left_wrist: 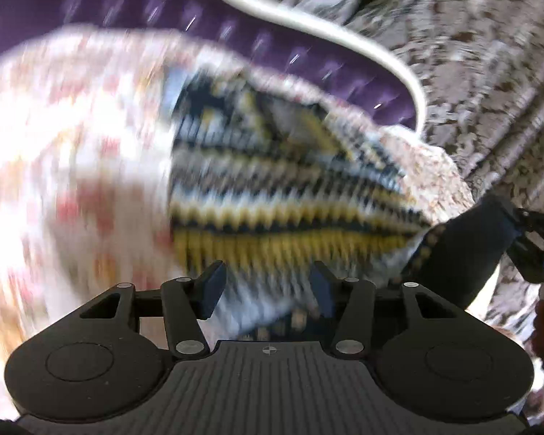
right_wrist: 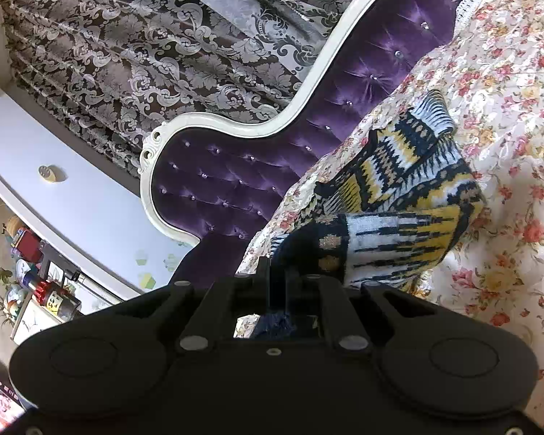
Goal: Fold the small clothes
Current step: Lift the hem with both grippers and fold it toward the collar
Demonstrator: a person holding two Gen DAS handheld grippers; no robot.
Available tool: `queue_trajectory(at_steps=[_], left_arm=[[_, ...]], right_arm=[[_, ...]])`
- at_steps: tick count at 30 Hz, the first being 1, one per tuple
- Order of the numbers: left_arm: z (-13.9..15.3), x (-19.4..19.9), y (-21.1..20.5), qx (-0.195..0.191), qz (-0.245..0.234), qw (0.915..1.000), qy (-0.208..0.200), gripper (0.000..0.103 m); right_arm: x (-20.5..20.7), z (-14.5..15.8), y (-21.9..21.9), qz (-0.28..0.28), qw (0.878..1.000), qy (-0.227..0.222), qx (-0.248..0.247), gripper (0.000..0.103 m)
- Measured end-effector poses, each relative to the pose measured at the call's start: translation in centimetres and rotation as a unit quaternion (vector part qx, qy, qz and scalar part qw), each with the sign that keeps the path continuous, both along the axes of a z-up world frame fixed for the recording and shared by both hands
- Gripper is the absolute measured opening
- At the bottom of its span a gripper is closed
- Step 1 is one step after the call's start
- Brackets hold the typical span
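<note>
A knitted garment (left_wrist: 290,195) with navy, yellow and white zigzag bands lies bunched on a floral bedspread (left_wrist: 72,145); the left wrist view is blurred. My left gripper (left_wrist: 268,282) stands open just over its near edge, and the fabric shows between the fingers without the pads pressing on it. In the right wrist view the same garment (right_wrist: 399,195) is folded into a thick bundle. My right gripper (right_wrist: 277,275) is shut on its dark navy edge, lifting that end off the bedspread (right_wrist: 507,127). That gripper's black frame (left_wrist: 536,246) shows at the right edge of the left wrist view.
A purple tufted headboard (right_wrist: 235,181) with a white curved frame rises behind the bed. A patterned brown and silver curtain (right_wrist: 127,54) hangs beyond it. A shelf with several small items (right_wrist: 36,282) stands at the lower left.
</note>
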State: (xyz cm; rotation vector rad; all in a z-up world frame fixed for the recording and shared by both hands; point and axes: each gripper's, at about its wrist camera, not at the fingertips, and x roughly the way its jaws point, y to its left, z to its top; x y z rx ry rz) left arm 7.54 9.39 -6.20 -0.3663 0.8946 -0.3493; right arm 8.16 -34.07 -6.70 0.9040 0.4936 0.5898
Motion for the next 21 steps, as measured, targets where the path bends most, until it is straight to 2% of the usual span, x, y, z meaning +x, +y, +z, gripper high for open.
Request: queue_trajectory(at_steps=[2, 5, 8, 10, 16, 18, 20, 21], left_arm=[[-1.3, -0.6, 0.3, -0.017, 0.013, 0.9994, 0.029, 0.054], [-2.5, -1.8, 0.5, -0.029, 0.016, 0.9982, 0.050, 0.060], [-2.3, -2.7, 0.1, -0.028, 0.018, 0.9986, 0.041, 0.065], [-2.3, -2.7, -0.6, -0.029, 0.018, 0.9987, 0.037, 0.073], [-3.4, -1.1, -2.4, -0.042, 0.020, 0.9986, 0.025, 0.079], [-3.7, -0.6, -2.7, -0.052, 0.027, 0.9980, 0.022, 0.080], [-3.9, -0.4, -2.3, -0.084, 0.038, 0.9954, 0.023, 0.078], [-4.1, -0.3, -2.0, -0.099, 0.046, 0.9936, 0.027, 0.063]], right_arm=[[-0.1, -0.1, -0.1, -0.002, 1.000, 0.002, 0.003, 0.016], [-0.3, -0.5, -0.3, -0.003, 1.000, 0.007, 0.004, 0.016], [-0.6, -0.9, -0.3, 0.000, 1.000, 0.012, 0.005, 0.016], [-0.8, -1.3, -0.3, 0.003, 1.000, 0.016, 0.007, 0.017], [-1.2, -2.3, -0.1, 0.009, 0.999, 0.026, 0.018, 0.017], [-1.4, -2.4, 0.0, 0.011, 0.999, 0.026, 0.017, 0.017], [-1.5, -2.5, 0.0, 0.012, 0.999, 0.027, 0.018, 0.017], [-1.6, -2.6, 0.0, 0.013, 0.999, 0.027, 0.018, 0.017]])
